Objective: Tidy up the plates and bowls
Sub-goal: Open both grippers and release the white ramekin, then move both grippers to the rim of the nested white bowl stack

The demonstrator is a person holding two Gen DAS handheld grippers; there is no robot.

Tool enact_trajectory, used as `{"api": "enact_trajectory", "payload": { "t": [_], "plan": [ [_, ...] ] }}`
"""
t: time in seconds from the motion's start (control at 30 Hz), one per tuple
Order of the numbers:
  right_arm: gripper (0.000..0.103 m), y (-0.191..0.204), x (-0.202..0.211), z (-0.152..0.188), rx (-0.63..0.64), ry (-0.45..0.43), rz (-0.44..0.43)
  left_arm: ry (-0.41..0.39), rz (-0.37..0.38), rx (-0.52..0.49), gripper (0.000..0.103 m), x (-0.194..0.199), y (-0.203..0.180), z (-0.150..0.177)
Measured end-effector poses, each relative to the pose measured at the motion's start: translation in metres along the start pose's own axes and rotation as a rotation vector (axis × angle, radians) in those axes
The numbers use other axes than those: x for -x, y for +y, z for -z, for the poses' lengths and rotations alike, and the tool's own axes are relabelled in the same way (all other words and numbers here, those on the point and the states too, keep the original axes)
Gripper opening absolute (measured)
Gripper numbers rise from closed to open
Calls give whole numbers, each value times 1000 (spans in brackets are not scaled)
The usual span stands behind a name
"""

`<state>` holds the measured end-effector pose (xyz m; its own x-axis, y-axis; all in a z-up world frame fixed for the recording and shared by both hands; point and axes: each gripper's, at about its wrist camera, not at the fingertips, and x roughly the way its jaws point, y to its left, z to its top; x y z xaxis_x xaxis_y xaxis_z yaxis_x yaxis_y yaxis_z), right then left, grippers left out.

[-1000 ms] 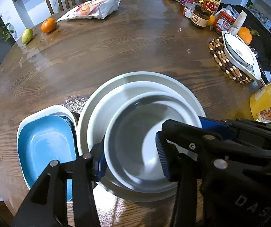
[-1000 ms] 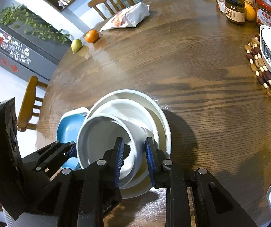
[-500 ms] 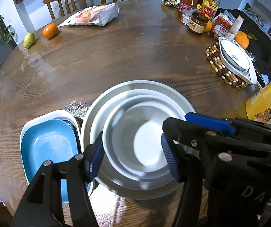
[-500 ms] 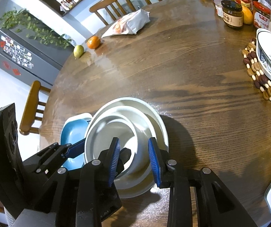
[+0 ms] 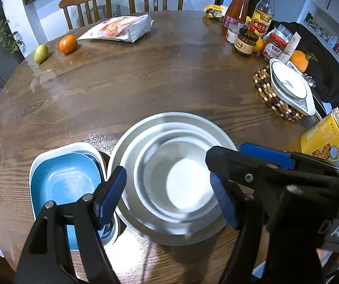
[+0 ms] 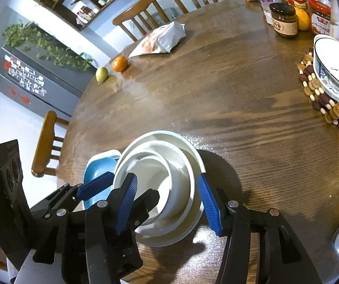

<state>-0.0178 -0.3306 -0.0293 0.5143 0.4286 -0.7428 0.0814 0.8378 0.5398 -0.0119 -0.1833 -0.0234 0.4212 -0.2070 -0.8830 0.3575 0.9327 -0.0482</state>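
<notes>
Left wrist view: three round white bowls (image 5: pixel 176 179) nested beside blue rectangular dish (image 5: pixel 63 184) | left gripper (image 5: pixel 169 194), right gripper (image 6: pixel 167 203) jaws opening, nothing pinched | patterned white bowl (image 5: pixel 290 86) well apart, unstacked

Cool, even indoor light, white glare patch inside the smallest bowl (image 5: pixel 183 182), sheen across the table (image 5: pixel 145 75), dark shadow right of the stack, fisheye bending, black vignette corners, slightly soft edges.
</notes>
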Motion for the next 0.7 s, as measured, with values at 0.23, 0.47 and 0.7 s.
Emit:
{"api": "enact_trajectory", "payload": {
  "t": [0.23,0.47,0.7],
  "plan": [
    [56,-3,6,-2,-8,-19,-9,-21,12,11,78,9,1,-1],
    [63,-13,20,-4,-25,-48,-3,-54,8,54,84,24,15,-7],
    [70,-23,32,-8,-42,-63,-10,-70,-16,137,84,36,48,-9]
  ]
}}
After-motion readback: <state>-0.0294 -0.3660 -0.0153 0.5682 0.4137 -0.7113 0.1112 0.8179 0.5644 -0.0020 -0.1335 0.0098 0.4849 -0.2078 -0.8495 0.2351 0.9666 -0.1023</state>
